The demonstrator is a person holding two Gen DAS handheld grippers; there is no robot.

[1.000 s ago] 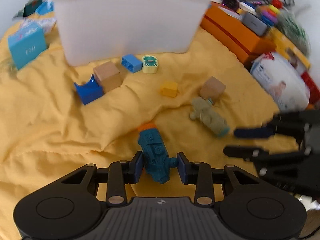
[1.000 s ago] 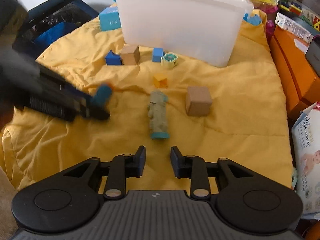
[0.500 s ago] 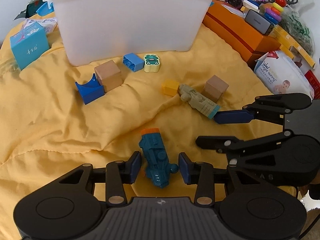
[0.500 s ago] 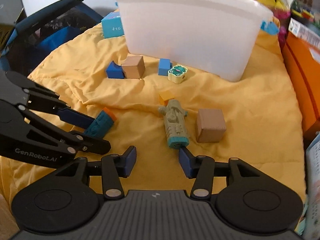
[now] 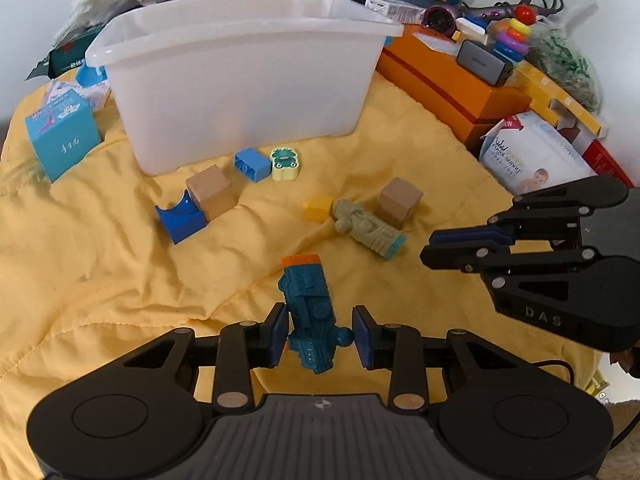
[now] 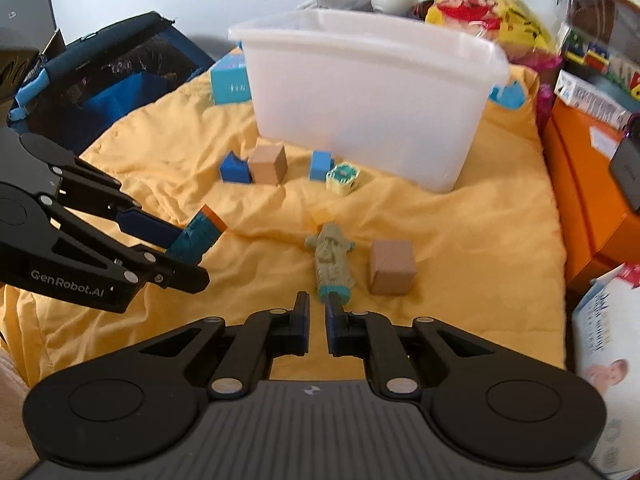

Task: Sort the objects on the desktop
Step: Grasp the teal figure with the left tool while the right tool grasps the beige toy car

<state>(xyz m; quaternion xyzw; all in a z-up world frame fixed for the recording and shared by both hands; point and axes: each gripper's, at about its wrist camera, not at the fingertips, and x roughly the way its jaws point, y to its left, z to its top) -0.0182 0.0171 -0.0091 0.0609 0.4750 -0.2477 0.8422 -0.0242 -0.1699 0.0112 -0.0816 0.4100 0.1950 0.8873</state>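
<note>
A teal toy with an orange tip [image 5: 308, 304] sits tilted between the pads of my left gripper [image 5: 320, 320], whose jaws are closing on it; the right wrist view shows that toy [image 6: 198, 236] held just above the yellow cloth. A grey-green toy with a teal end [image 6: 332, 264] lies on the cloth right in front of my right gripper [image 6: 318, 304], which is shut with nothing between its pads. From the left wrist, the right gripper [image 5: 430, 246] stops just short of that toy [image 5: 368, 230]. The white bin [image 5: 240, 92] stands behind.
Loose on the yellow cloth [image 5: 80, 280] are two tan cubes [image 5: 210, 196] [image 5: 400, 202], a dark blue arch block [image 5: 180, 218], a light blue brick [image 5: 252, 164], a frog eraser [image 5: 285, 164] and a small yellow block [image 5: 318, 207]. Orange boxes [image 5: 448, 88] and a wipes pack [image 5: 536, 156] crowd the right edge.
My right gripper's jaws have gone from open to shut in front of the grey-green toy. My left gripper has risen a little with the teal toy between its pads.
</note>
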